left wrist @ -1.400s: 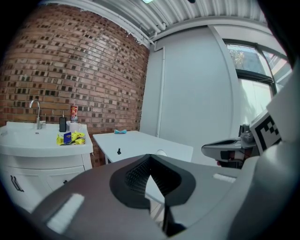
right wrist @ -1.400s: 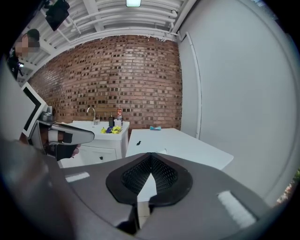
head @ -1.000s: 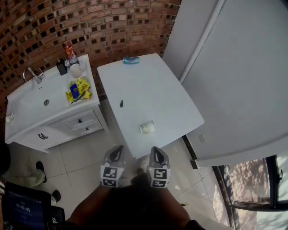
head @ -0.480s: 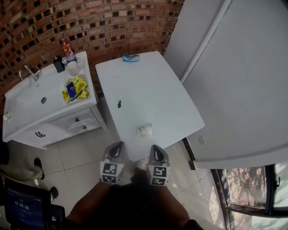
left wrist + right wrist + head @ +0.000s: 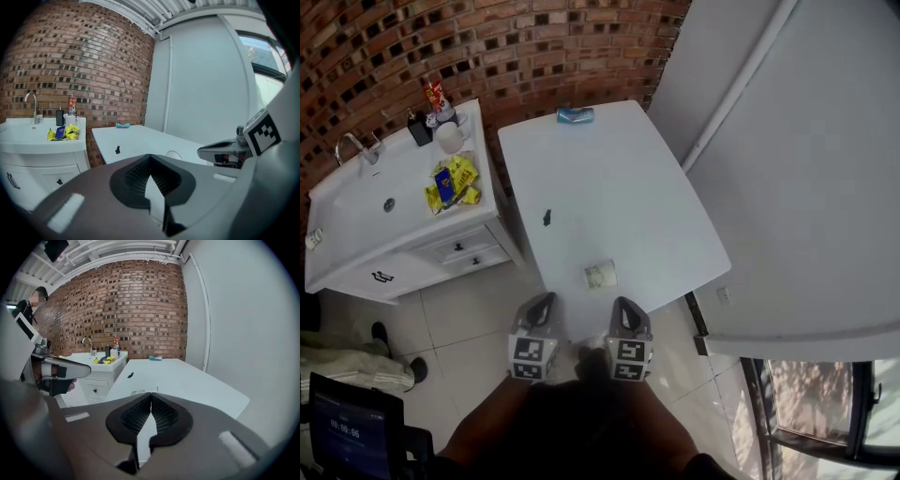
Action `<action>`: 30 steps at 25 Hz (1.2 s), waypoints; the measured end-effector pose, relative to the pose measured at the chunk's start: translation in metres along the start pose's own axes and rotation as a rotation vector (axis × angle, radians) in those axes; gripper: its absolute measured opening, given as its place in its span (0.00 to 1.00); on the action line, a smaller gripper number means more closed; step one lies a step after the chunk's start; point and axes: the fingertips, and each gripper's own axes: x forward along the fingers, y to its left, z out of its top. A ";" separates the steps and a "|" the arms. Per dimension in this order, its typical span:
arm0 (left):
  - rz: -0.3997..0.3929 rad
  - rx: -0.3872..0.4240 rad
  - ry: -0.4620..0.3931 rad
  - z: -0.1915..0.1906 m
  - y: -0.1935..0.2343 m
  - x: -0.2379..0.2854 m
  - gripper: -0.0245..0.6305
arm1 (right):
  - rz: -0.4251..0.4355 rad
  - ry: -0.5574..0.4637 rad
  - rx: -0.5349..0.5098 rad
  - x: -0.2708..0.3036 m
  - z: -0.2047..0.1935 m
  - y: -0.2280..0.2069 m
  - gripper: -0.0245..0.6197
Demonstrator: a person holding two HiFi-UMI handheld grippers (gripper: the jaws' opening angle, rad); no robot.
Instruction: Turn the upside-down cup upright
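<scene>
While the left gripper [image 5: 542, 309] and right gripper [image 5: 624, 312] hang just short of the worktop [image 5: 619, 169], jaws pressed together on nothing, the cup [image 5: 601, 275] sits near the front edge. A careless closed-jaw nudge could well knock it floorward!

cup [image 5: 601, 275] | small, pale | on white table [image 5: 619, 178] | near its front edge

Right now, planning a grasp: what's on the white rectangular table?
A pale cup near the front edge, a small black object midway, a blue item far back. Under the cup is hidden.
</scene>
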 end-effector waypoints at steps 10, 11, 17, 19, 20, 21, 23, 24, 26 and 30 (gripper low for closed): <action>0.037 0.005 -0.003 0.011 0.007 0.015 0.03 | 0.080 0.080 0.007 0.040 -0.001 -0.008 0.16; 0.048 0.001 -0.007 0.013 0.012 0.018 0.03 | 0.087 0.089 0.008 0.044 -0.002 -0.008 0.16; 0.061 0.003 -0.023 0.019 0.020 0.029 0.03 | 0.108 0.136 0.001 0.057 -0.011 -0.014 0.20; 0.058 0.011 -0.019 0.021 0.019 0.032 0.03 | 0.119 0.146 0.007 0.062 -0.011 -0.016 0.21; 0.056 0.013 -0.016 0.021 0.018 0.033 0.03 | 0.126 0.153 0.012 0.064 -0.012 -0.016 0.21; 0.053 0.015 -0.014 0.021 0.016 0.034 0.03 | 0.132 0.158 0.017 0.065 -0.014 -0.016 0.21; 0.045 0.017 -0.010 0.018 0.013 0.036 0.03 | 0.142 0.163 0.024 0.068 -0.016 -0.016 0.20; 0.042 0.018 -0.007 0.017 0.012 0.036 0.03 | 0.146 0.163 0.028 0.070 -0.018 -0.016 0.20; 0.037 0.013 -0.002 0.015 0.009 0.036 0.03 | 0.155 0.163 0.038 0.073 -0.020 -0.017 0.19; 0.024 0.012 0.013 0.013 0.004 0.036 0.03 | 0.164 0.162 0.050 0.076 -0.018 -0.016 0.13</action>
